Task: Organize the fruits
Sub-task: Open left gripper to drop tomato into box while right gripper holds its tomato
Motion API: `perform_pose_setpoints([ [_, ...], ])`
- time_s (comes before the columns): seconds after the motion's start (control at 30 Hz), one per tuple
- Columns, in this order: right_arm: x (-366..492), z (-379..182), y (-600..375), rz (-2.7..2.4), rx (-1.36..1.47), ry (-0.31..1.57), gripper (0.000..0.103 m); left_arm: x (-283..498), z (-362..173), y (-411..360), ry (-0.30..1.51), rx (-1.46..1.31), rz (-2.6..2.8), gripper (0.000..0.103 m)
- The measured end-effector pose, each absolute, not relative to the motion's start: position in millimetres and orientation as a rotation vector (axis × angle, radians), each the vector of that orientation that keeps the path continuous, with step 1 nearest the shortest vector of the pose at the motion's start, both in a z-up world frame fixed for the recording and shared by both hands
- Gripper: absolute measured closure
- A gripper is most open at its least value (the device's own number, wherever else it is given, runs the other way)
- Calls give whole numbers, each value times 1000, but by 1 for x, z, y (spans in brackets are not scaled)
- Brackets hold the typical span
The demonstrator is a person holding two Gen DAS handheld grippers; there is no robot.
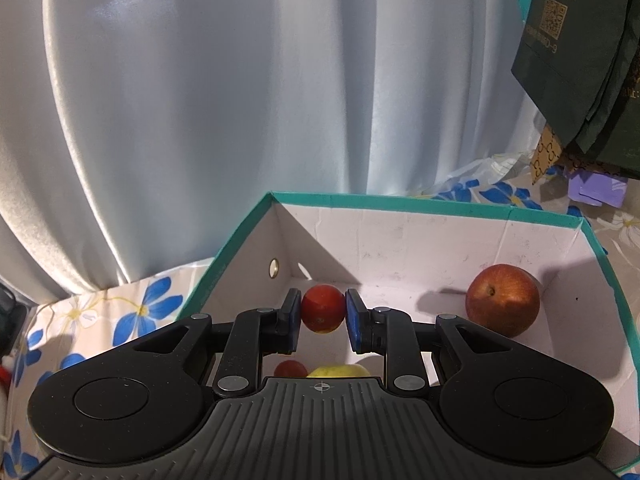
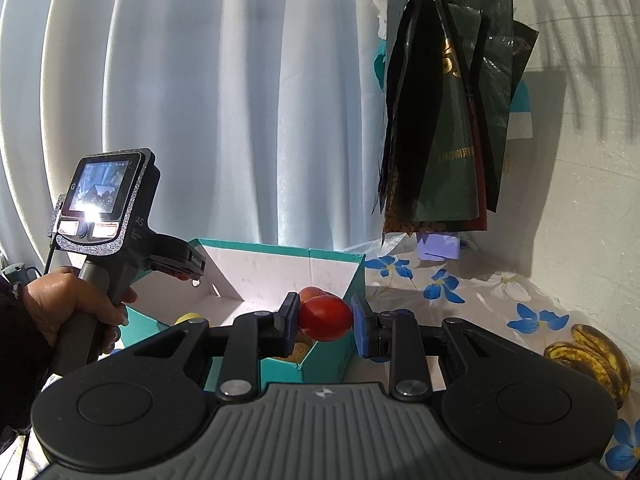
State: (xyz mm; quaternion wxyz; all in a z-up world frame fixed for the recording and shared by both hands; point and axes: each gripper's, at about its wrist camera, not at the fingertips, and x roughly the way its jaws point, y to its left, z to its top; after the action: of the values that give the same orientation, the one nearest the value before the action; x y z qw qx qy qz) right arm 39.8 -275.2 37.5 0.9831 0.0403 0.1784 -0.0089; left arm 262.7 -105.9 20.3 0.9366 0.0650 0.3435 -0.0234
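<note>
My left gripper is shut on a small red tomato and holds it above the inside of the teal-rimmed cardboard box. In the box lie a red apple, another small red fruit and a yellow-green fruit, both partly hidden by the gripper body. My right gripper is shut on a red tomato at the box's near right corner. The left gripper shows over the box in the right wrist view. The apple peeks out behind the tomato.
Dark bananas lie on the flowered tablecloth at the right. Dark green bags hang on the wall behind. A white curtain hangs at the back. A purple item sits under the bags.
</note>
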Motion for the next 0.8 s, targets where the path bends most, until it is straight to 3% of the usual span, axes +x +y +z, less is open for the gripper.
perform_pose_setpoints([
  [0.3,47,35,-274,-10,85,369,76,273,0,-106,753,159,-52,76],
  [0.53,51,35,-273,-4,83,363,76,276,-7,-104,771,169,-36,69],
  [0.6,52,35,-273,-5,84,361,76,276,-7,-104,773,173,-36,60],
  [0.67,53,35,-273,-6,85,362,76,275,-5,-104,774,177,-23,21],
  [0.7,54,35,-273,-8,85,363,76,273,-4,-103,770,178,-16,13],
  [0.73,54,35,-273,-9,85,363,76,270,-2,-101,758,176,-14,6],
  [0.8,54,35,-273,-11,84,361,76,263,5,-99,739,172,-20,6],
])
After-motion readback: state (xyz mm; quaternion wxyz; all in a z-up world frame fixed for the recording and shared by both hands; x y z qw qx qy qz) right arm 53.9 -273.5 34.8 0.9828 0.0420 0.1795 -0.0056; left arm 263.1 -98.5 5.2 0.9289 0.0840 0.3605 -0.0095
